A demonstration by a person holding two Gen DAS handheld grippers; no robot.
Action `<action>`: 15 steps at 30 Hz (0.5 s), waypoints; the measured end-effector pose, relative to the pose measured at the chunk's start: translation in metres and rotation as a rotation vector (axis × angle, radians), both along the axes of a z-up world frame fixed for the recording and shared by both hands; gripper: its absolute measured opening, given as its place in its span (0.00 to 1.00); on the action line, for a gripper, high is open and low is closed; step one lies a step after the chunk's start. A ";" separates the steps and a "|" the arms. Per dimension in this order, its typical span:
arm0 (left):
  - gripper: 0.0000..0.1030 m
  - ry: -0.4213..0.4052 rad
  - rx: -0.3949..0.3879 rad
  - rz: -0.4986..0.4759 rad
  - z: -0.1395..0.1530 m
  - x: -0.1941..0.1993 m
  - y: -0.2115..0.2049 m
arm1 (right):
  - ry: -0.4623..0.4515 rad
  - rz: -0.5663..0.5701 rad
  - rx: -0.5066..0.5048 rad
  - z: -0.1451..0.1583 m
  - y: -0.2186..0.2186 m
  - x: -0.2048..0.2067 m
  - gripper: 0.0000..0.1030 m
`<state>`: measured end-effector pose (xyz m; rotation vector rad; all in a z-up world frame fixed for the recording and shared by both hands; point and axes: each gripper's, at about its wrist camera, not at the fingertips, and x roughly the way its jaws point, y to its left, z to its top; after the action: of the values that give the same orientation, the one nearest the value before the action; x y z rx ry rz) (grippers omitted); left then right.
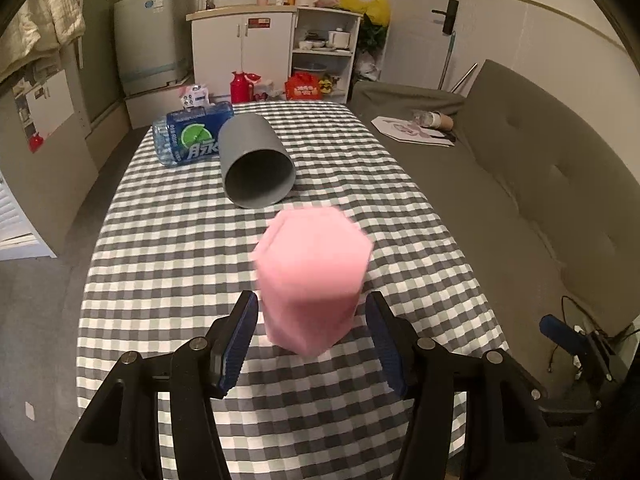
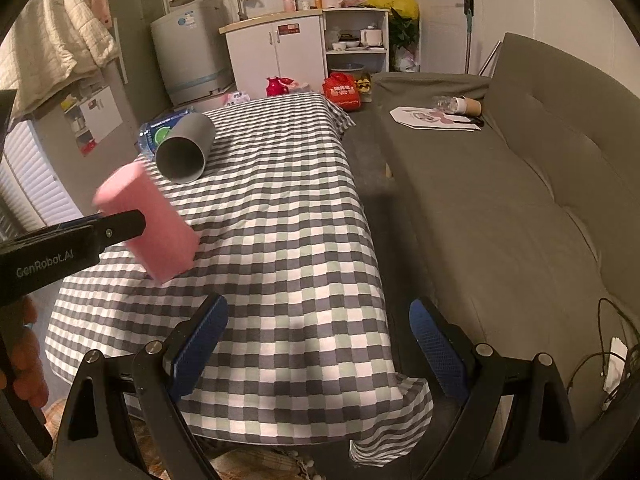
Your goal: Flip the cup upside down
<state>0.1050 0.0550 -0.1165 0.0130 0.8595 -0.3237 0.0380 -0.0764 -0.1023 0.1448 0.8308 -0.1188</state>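
Note:
A pink faceted cup [image 1: 312, 276] stands closed end up and tilted on the checked tablecloth [image 1: 168, 248], blurred by motion. My left gripper [image 1: 311, 312] is open, with a blue pad on each side of the cup and a gap on both sides. In the right wrist view the pink cup [image 2: 148, 224] leans to the left beside the left gripper's black finger [image 2: 116, 228]. My right gripper [image 2: 318, 320] is open and empty above the table's near right edge.
A grey cup [image 1: 256, 160] lies on its side, mouth toward me, with a blue bottle [image 1: 192, 136] lying behind it. A grey sofa [image 2: 500, 208] runs along the table's right side. Cabinets and a washing machine stand at the back wall.

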 end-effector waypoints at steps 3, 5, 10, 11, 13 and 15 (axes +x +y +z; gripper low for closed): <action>0.74 -0.005 0.017 0.011 -0.009 -0.001 -0.002 | 0.006 -0.001 0.002 -0.003 0.000 0.003 0.90; 0.74 -0.009 0.032 0.014 -0.017 0.004 -0.005 | 0.011 0.002 0.000 -0.005 0.001 0.005 0.90; 0.74 -0.012 0.014 0.017 -0.029 0.018 -0.008 | 0.023 0.011 -0.005 -0.011 0.005 0.008 0.90; 0.73 -0.015 0.009 0.015 -0.030 0.021 -0.009 | 0.025 0.011 -0.007 -0.012 0.005 0.009 0.90; 0.71 -0.006 0.001 0.014 -0.034 0.025 -0.009 | 0.029 0.009 -0.009 -0.013 0.005 0.011 0.90; 0.63 0.017 -0.021 0.007 -0.038 0.028 -0.008 | 0.034 0.003 -0.009 -0.015 0.004 0.012 0.90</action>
<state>0.1325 0.0466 -0.1544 -0.0124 0.8732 -0.3266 0.0501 -0.0727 -0.1169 0.1331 0.8641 -0.1229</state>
